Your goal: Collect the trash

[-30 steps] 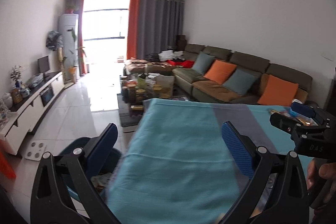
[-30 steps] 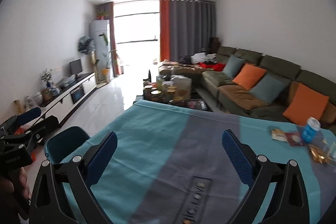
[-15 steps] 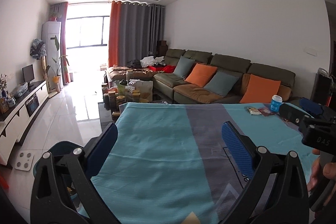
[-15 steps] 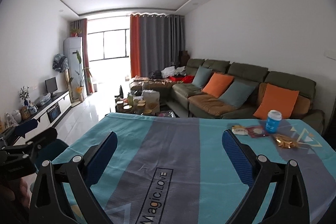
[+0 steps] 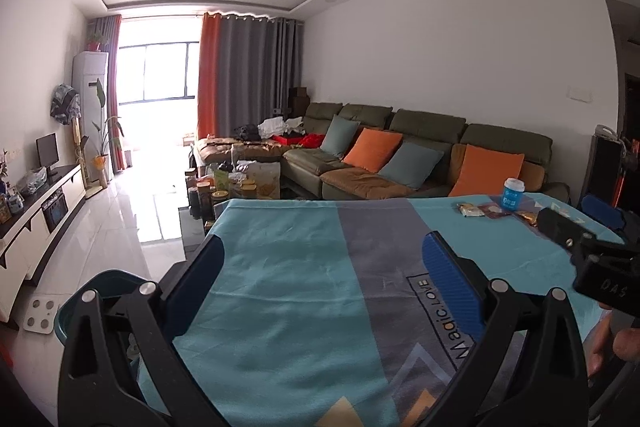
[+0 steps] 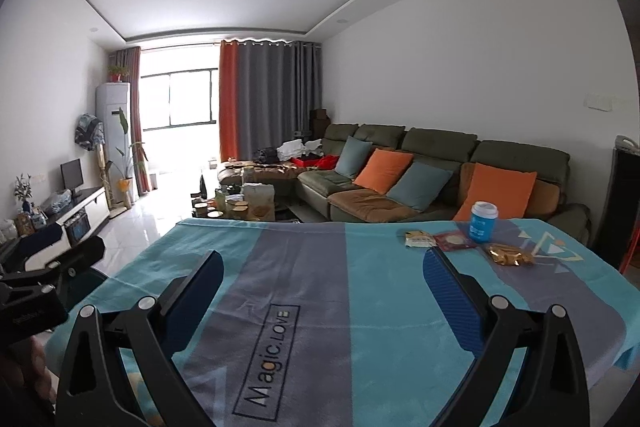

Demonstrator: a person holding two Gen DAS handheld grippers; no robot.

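Note:
The trash lies at the far right of a table under a teal and grey cloth (image 6: 304, 267): a blue paper cup (image 6: 483, 221), a yellow-white wrapper (image 6: 418, 238), a dark red packet (image 6: 454, 241) and a crumpled gold wrapper (image 6: 508, 254). The left wrist view shows the same cup (image 5: 512, 193) and wrappers (image 5: 470, 209) further away. My right gripper (image 6: 322, 275) hovers open over the cloth, short and left of the trash, holding nothing. My left gripper (image 5: 322, 265) is open and empty over the table's left half.
A dark teal rounded object (image 5: 80, 291), bin or chair I cannot tell, sits below the table's left edge. A green sofa with orange cushions (image 6: 440, 171) runs behind the table. A cluttered coffee table (image 6: 240, 203) and a white TV bench (image 5: 40, 211) stand beyond.
Both cameras have swung right and levelled, so more of the table shows and the cup and wrappers now appear in the left view. Both grippers stayed open.

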